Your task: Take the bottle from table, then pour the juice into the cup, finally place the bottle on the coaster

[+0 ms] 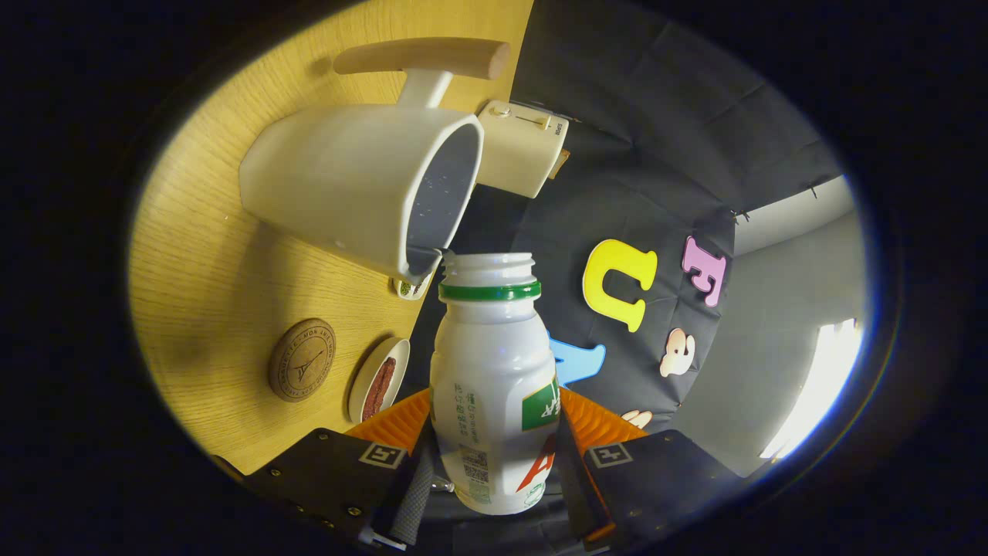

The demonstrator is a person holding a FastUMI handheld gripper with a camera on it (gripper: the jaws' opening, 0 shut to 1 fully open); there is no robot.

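Wood-grain surface, seen rolled sideways. At its far edge, a cream box-shaped appliance bearing a round knob and a slider. Near that same edge, a small white dish holding a dark reddish piece of food. Another small white item, largely hidden, sits nearby.

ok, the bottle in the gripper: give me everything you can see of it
The bottle looks like white plastic, with a green ring under a threaded neck, no cap, and a printed label on its side. The gripper is shut on its lower body, a finger on each side. Against the table it is tipped for pouring, open mouth right at the spout of the white cup. No juice is visible.
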